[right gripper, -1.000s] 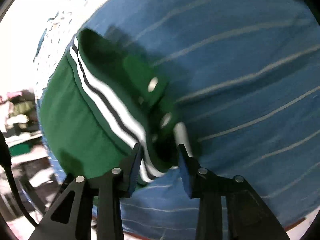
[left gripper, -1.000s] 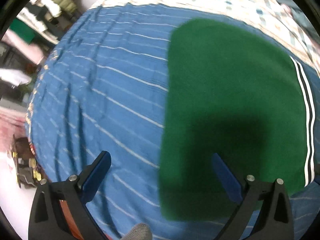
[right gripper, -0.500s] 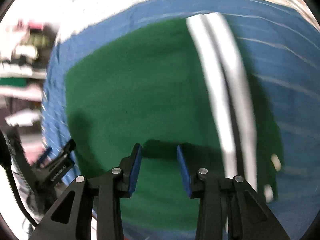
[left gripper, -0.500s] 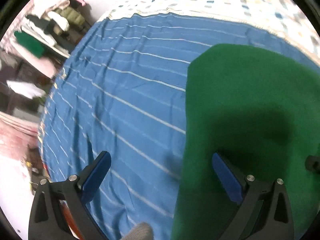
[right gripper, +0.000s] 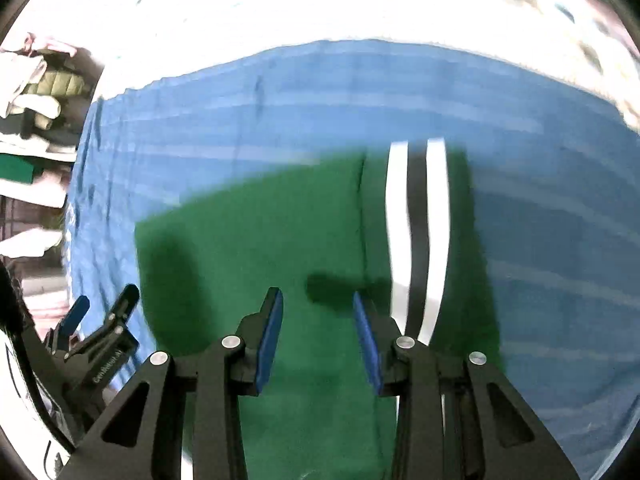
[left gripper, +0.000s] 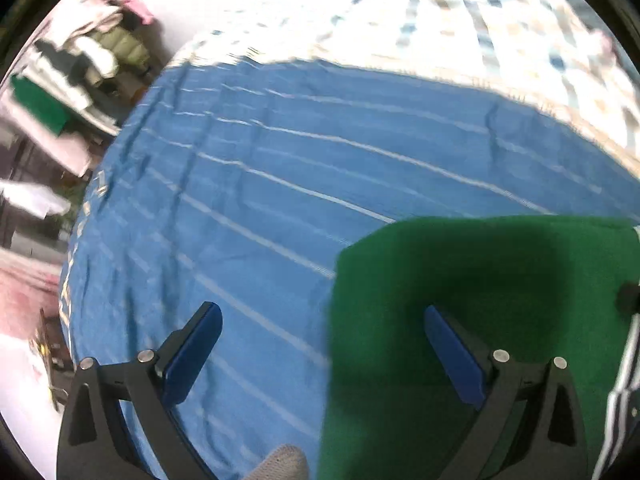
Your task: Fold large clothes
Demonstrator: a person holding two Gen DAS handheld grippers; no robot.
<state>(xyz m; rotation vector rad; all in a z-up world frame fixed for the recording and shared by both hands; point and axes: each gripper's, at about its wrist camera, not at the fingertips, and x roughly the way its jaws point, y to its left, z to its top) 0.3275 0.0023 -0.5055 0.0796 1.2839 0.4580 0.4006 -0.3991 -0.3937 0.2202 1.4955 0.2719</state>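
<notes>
Garment (right gripper: 280, 240), one, green, with two white stripes (right gripper: 436, 220).

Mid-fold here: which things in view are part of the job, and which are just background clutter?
Job: green garment with white-and-black striped band; left gripper; right gripper, both open above it.

Background: blue striped sheet; patterned bedding; clothes pile on shelves.

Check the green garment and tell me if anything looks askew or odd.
Nothing stands out. The green garment lies flat on the blue sheet, its striped band along one edge. Both grippers hang open above it, holding nothing.
</notes>
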